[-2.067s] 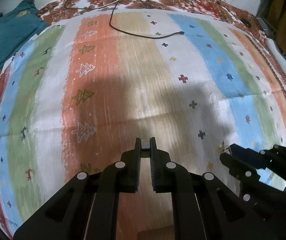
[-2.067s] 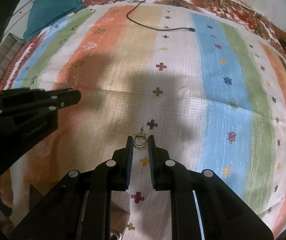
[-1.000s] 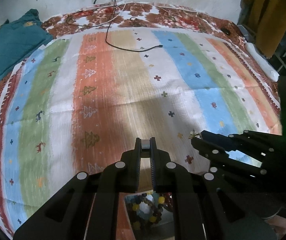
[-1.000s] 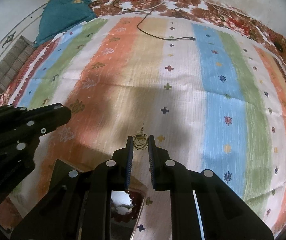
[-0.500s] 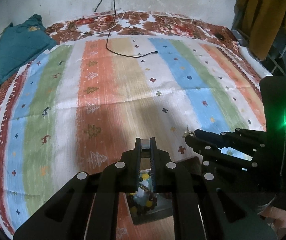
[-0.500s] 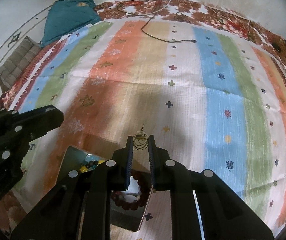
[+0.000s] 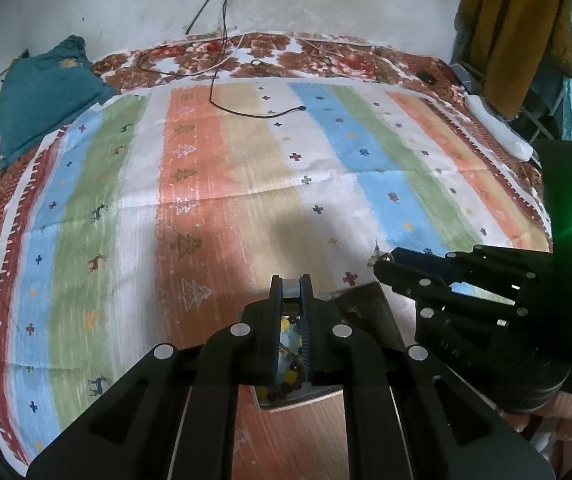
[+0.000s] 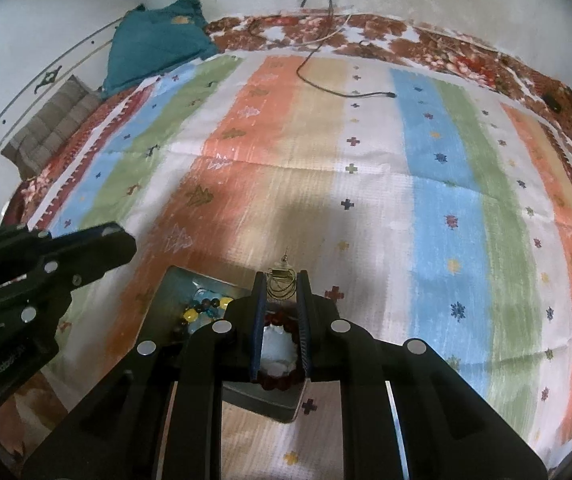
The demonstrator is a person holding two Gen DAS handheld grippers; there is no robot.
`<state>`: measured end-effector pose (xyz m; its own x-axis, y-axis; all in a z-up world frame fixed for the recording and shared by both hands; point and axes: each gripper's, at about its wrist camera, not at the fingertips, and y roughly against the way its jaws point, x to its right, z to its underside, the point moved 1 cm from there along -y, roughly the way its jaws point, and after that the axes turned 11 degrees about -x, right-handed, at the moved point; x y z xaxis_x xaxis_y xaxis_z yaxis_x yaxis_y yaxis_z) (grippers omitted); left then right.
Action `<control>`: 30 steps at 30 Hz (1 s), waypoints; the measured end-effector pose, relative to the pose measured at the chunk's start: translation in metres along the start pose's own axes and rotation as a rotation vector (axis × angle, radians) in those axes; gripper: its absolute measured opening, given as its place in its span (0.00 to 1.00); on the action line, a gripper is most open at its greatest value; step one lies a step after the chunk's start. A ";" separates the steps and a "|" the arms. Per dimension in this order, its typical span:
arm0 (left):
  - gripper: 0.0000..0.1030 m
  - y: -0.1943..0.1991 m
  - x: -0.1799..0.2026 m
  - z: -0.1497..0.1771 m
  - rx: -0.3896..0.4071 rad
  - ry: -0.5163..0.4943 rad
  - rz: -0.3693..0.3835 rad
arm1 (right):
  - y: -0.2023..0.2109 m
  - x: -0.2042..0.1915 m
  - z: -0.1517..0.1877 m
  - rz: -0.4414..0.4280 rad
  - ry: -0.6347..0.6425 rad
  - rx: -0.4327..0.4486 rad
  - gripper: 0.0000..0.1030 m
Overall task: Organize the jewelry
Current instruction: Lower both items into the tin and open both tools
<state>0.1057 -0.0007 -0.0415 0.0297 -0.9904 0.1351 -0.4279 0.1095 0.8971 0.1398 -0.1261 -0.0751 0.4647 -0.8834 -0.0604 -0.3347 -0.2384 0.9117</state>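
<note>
My right gripper [image 8: 280, 285] is shut on a small gold wire earring [image 8: 281, 282] and holds it above the near edge of the striped cloth. It also shows at the right of the left wrist view [image 7: 382, 262], with the earring at its tip. Below both grippers lies a metal tray [image 8: 173, 280] holding a dark red bead bracelet [image 8: 275, 382] and a bracelet of yellow, blue and dark beads [image 8: 201, 308]. My left gripper [image 7: 290, 294] is shut on a small grey piece [image 7: 290, 291] above the tray [image 7: 370, 296].
A striped cloth [image 7: 225, 184] covers a bed with a red floral sheet. A black cable [image 7: 245, 110] lies at the far end. A teal cloth [image 7: 41, 88] lies far left. A wall stands behind. Hanging clothes [image 7: 514, 28] are far right.
Both grippers have risen and pulled back from the cloth. The tray with the bead bracelets has come into view beneath them. The right gripper still holds the earring.
</note>
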 end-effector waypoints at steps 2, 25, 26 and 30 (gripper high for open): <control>0.08 0.003 0.001 0.004 0.006 -0.002 0.003 | 0.005 -0.001 0.004 -0.007 0.003 0.007 0.15; 0.23 0.008 -0.001 0.018 0.003 0.036 0.035 | 0.007 -0.010 0.024 -0.053 0.022 -0.024 0.28; 0.23 0.009 -0.001 0.017 0.004 0.039 0.034 | 0.008 -0.010 0.024 -0.051 0.018 -0.023 0.30; 0.29 0.014 -0.004 0.017 0.013 0.050 0.048 | 0.012 -0.004 0.025 -0.041 -0.003 -0.019 0.30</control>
<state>0.0843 0.0029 -0.0362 0.0538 -0.9786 0.1988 -0.4420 0.1552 0.8835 0.1133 -0.1353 -0.0746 0.4757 -0.8740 -0.0991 -0.2996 -0.2668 0.9160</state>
